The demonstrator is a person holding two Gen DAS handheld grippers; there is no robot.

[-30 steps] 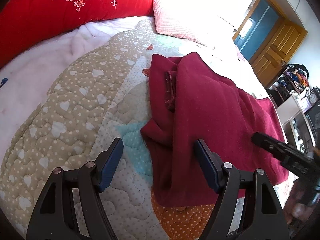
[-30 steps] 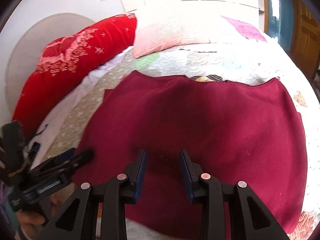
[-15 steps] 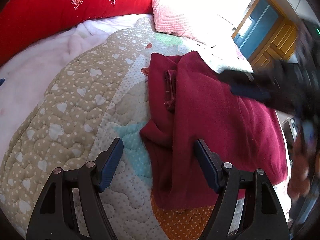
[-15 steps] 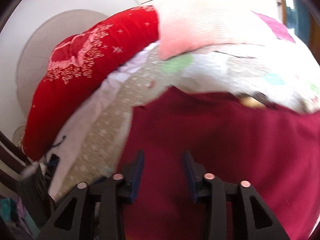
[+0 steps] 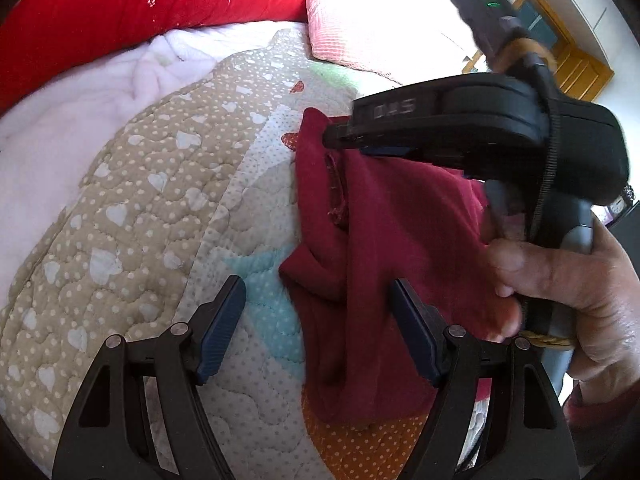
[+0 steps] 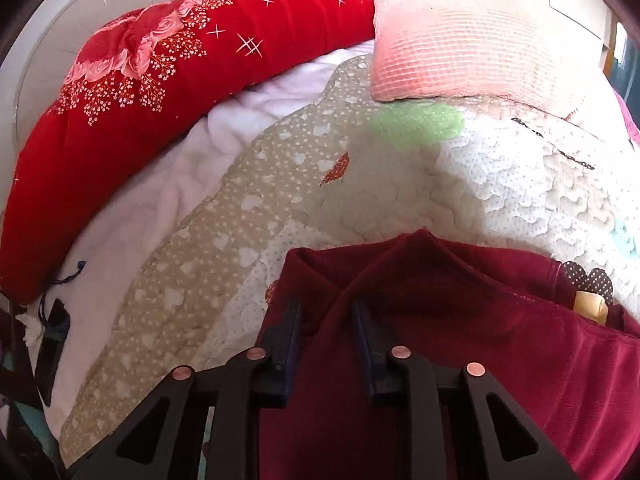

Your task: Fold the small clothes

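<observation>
L→R, left wrist view: red bolster [image 5: 140, 4] far left along the bed head, white fleece blanket [image 5: 72, 120] below it, then the beige heart-print quilt [image 5: 132, 208]. Left gripper [image 5: 318, 332] hovers low over the quilt, jaws spread wide, holding nothing; its right finger sits over the garment's near left edge, left finger over bare quilt.

Maroon garment [image 5: 384, 248] lies on the quilt right of centre, partly folded: a top layer is doubled over, w/ a seam or hem strip showing near the far left corner. Long axis runs roughly near-to-far in this view, far corner pointing toward the pink pillow [image 5: 340, 28].

Right gripper [image 5: 340, 138] comes in from the right, held in the right hand [image 5: 568, 276], tips at the garment's far left corner. In right wrist view the fingers [image 6: 290, 336] are part-way apart w/ a raised ridge of maroon cloth between them; not clamped as far as can be seen, contact w/ pads unclear.

Handling (judgement): soft knit/fleece, light, limp, no stiffness, so it'll sag and drag the under layer if lifted from one pt. Not slippery, not fragile. Best hold = corners/edge, pinching both layers at the far corner w/ right, near corner w/ left.
</observation>
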